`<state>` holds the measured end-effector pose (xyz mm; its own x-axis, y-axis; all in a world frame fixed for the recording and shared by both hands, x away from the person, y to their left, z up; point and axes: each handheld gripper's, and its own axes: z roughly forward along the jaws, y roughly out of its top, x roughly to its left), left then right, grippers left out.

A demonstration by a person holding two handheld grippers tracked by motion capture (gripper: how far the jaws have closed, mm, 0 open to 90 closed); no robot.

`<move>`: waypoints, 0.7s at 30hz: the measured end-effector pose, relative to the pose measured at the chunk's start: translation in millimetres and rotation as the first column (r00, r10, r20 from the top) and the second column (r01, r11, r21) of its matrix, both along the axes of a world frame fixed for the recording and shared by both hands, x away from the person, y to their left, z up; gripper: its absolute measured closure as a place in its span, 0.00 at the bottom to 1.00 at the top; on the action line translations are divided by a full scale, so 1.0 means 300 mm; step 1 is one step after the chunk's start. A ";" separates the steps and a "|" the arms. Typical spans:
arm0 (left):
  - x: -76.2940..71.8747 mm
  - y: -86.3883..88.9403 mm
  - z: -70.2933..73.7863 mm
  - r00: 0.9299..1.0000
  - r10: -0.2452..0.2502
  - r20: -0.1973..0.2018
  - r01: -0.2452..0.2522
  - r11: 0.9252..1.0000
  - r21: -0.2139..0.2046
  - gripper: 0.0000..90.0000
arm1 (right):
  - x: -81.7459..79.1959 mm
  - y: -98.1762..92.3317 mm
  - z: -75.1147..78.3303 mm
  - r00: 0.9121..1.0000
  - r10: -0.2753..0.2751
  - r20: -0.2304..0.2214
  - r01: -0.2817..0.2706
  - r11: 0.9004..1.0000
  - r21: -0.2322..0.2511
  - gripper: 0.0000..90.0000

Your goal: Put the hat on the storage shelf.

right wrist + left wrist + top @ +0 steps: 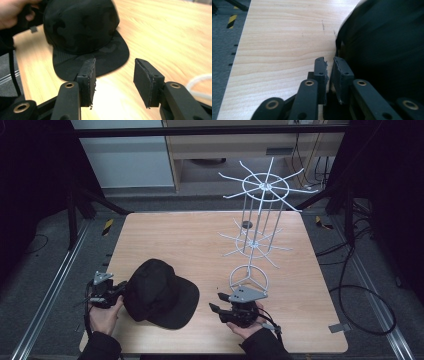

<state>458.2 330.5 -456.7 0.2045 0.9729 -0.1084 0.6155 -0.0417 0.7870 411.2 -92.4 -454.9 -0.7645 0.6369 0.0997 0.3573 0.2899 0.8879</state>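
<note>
Black cap [159,293] on table [200,240], brim toward right gripper [216,303], jaws apart

My left gripper [329,65] view cuts the black cap [384,47] off at the right edge. Whether my jaws there pinch its rim, I cannot tell.

A black cap [160,292] lies on the near left of the wooden table [200,245], brim toward the near edge. A white wire rack [260,220] stands upright on the right side, with two tiers of spoke arms and a ring base. Cables [360,295] trail on the grey floor [55,250] to the right.
</note>
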 end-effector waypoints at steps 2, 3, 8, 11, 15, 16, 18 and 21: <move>-0.008 0.009 0.010 1.000 -0.004 0.030 0.004 1.000 -0.006 0.78 | -0.001 -0.031 -0.016 1.000 -0.018 -0.009 0.018 1.000 -0.008 0.58; -0.016 0.015 0.018 0.999 0.000 0.050 0.001 1.000 -0.012 0.76 | -0.002 -0.040 -0.020 1.000 -0.025 -0.015 0.025 1.000 -0.009 0.58; -0.062 0.033 0.091 0.989 -0.037 0.146 0.045 0.998 -0.051 0.67 | -0.017 -0.088 -0.041 0.998 -0.057 -0.027 0.056 0.998 -0.031 0.57; -0.084 0.014 0.144 0.979 -0.084 0.184 0.092 0.995 -0.035 0.61 | -0.028 -0.120 -0.043 0.996 -0.083 -0.032 0.082 0.996 -0.033 0.57; -0.091 -0.051 0.187 0.966 -0.171 0.195 0.175 0.984 -0.006 0.54 | -0.040 -0.170 -0.039 0.993 -0.116 -0.032 0.115 0.993 -0.028 0.57; -0.086 -0.069 0.191 0.962 -0.190 0.194 0.193 0.981 0.004 0.53 | -0.043 -0.184 -0.038 0.991 -0.128 -0.031 0.128 0.991 -0.028 0.57; -0.071 -0.101 0.192 0.959 -0.215 0.183 0.213 0.977 0.033 0.51 | -0.045 -0.211 -0.036 0.988 -0.150 -0.029 0.149 0.988 -0.026 0.57; -0.038 -0.135 0.181 0.961 -0.233 0.149 0.228 0.973 0.045 0.49 | -0.051 -0.262 -0.029 0.981 -0.191 -0.022 0.191 0.981 -0.025 0.58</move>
<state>446.7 289.9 -402.4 0.4356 0.8995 -0.0332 0.4601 -0.1908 0.8671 395.9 -171.0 -463.5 -0.6261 0.7732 0.1007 0.4297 0.2343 0.8720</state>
